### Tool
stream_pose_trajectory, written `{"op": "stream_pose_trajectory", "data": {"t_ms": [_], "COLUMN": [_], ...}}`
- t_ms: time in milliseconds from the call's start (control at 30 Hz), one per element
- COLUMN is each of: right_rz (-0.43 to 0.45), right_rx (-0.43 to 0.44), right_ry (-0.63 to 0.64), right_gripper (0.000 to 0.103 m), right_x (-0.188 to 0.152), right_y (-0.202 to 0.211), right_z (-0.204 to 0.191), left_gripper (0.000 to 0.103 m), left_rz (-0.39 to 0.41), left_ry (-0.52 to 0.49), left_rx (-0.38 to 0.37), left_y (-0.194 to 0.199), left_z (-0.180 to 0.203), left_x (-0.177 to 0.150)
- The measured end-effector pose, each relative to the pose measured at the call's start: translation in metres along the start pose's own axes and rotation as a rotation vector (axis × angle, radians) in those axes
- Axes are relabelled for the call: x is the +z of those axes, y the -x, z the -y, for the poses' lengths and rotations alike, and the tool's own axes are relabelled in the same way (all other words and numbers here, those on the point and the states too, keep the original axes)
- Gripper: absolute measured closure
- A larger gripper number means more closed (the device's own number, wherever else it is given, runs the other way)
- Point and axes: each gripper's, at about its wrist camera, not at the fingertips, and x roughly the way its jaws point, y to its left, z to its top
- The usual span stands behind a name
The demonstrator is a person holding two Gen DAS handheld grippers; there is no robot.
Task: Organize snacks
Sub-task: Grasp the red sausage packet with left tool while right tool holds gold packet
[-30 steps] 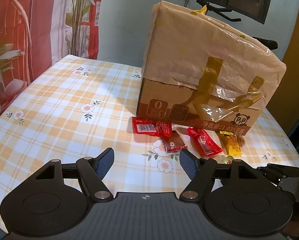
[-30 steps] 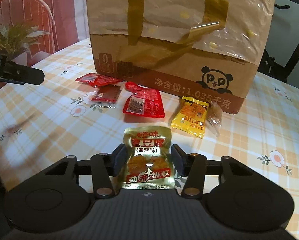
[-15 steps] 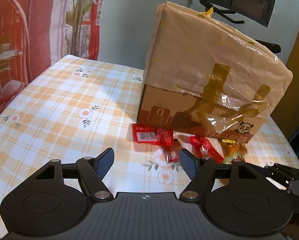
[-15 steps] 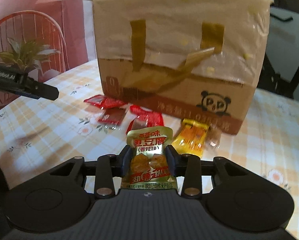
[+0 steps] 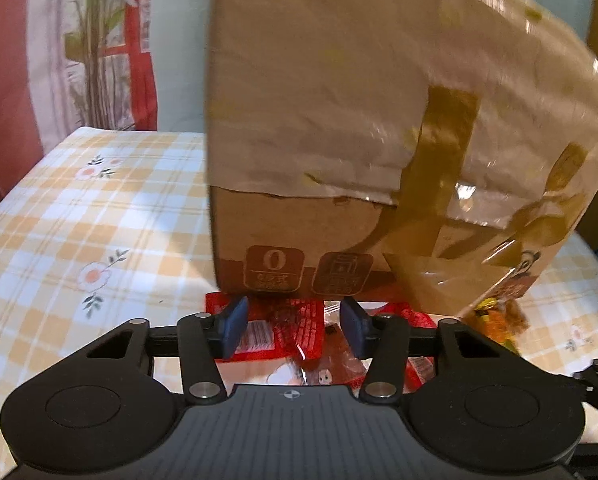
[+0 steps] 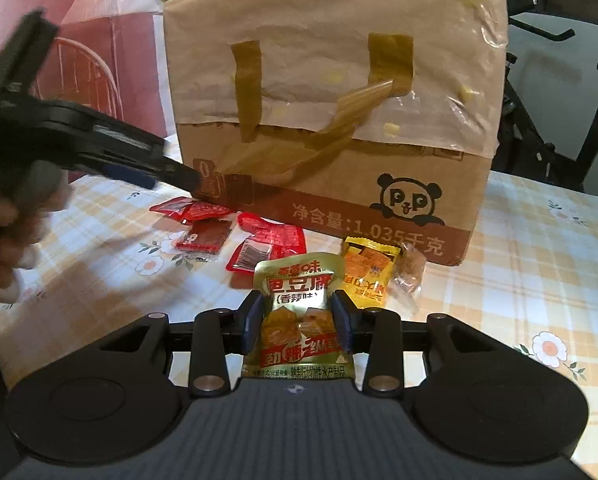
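Gripped the gold tofu snack packet [image 6: 297,316] firmly between the pads of the right gripper [image 6: 297,322], clear of the checked tablecloth [image 6: 539,248]. Hung the left gripper [image 5: 293,326] over the red snack packet [image 5: 287,330] at the foot of the taped cardboard box [image 5: 339,140], jaws closing, packet between them, not yet pinched.

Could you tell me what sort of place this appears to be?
Probably a room in a home: a table under a checked floral tablecloth, a red chair and a houseplant behind it, exercise equipment to the side.
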Motion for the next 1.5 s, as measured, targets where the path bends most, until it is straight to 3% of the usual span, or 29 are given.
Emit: {"op": "stream_pose_trajectory", "data": {"t_ms": [267,400,667,733,800,1067,1100,1133,1333,1400,1500], "right_rz": [-0.006,-0.009,-0.023,-0.024,-0.023,-0.029,-0.031,-0.033,-0.036,-0.038,-0.039], "right_rx": [0.028,0.037,0.042,0.042,0.043,0.043,0.044,0.044,0.045,0.045,0.045], "right_ry": [-0.014,-0.02,-0.028,-0.03,-0.031,-0.028,-0.027,-0.026,-0.031,-0.031,-0.031], "right_gripper": [0.063,0.063,0.063,0.063,0.063,0.063,0.063,0.063,0.063,0.063,0.063], "right_x": [0.0,0.0,0.001,0.001,0.001,0.001,0.001,0.001,0.001,0.001,0.001], "right_y": [-0.002,-0.003,-0.006,-0.007,-0.007,-0.009,-0.009,-0.01,-0.011,-0.011,-0.011], "right_z": [0.003,0.003,0.003,0.004,0.004,0.003,0.003,0.002,0.003,0.003,0.003], "left_gripper": [0.051,0.035,0.029,0.015,0.007,0.008,0.015,0.032,0.058,0.072,0.082], "left_rz": [-0.036,-0.036,-0.037,-0.041,-0.05,-0.05,-0.045,-0.03,-0.004,-0.009,-0.022], "left_ry": [-0.042,-0.044,-0.028,-0.021,0.011,0.022,0.019,0.014,-0.077,-0.051,-0.067], "left_rx": [0.07,0.105,0.101,0.124,0.152,0.15,0.147,0.143,0.092,0.041,0.02], "left_y": [-0.023,-0.024,-0.021,-0.021,-0.024,-0.024,-0.025,-0.021,-0.007,0.0,0.008], "left_z": [0.006,0.002,-0.007,-0.01,-0.018,-0.029,-0.03,-0.029,-0.021,-0.023,-0.02], "left_x": [-0.002,-0.005,-0.009,-0.01,-0.011,-0.009,-0.009,-0.011,-0.023,-0.029,-0.036]}}
